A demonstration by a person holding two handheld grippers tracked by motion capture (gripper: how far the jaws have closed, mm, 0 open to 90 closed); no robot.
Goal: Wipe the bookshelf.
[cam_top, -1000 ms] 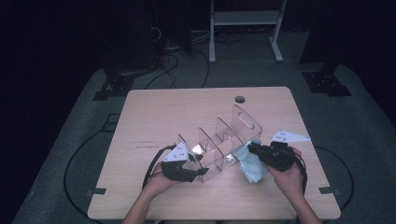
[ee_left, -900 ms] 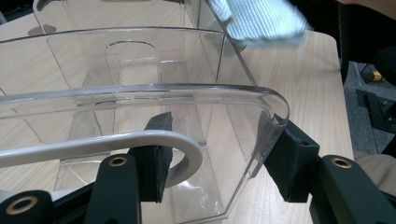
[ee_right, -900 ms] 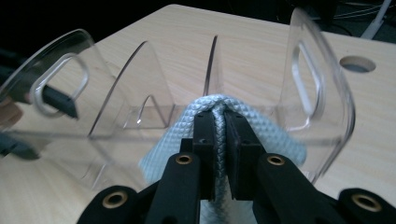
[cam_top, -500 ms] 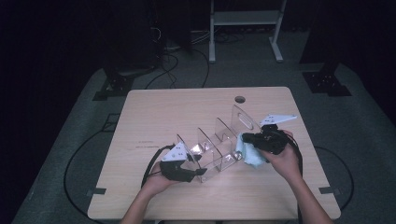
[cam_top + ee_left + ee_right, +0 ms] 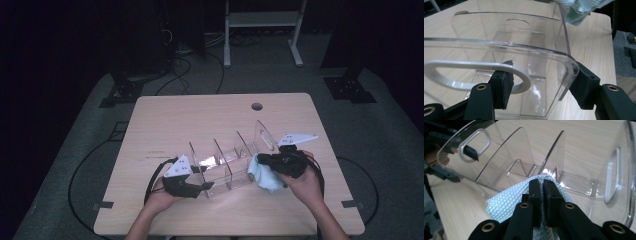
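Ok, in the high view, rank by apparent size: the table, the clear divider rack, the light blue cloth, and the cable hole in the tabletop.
Largest to smallest:
1. table
2. clear divider rack
3. light blue cloth
4. cable hole

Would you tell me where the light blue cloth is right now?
In the high view, the cloth is pinched in the right gripper, against the clear divided rack near the table's front right.

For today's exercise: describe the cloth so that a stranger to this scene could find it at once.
Start at the wooden table, then find the clear plastic divider rack near its front edge. At the rack's right end, the pale blue cloth is pinched in the right tool; it is the only soft, coloured thing there.
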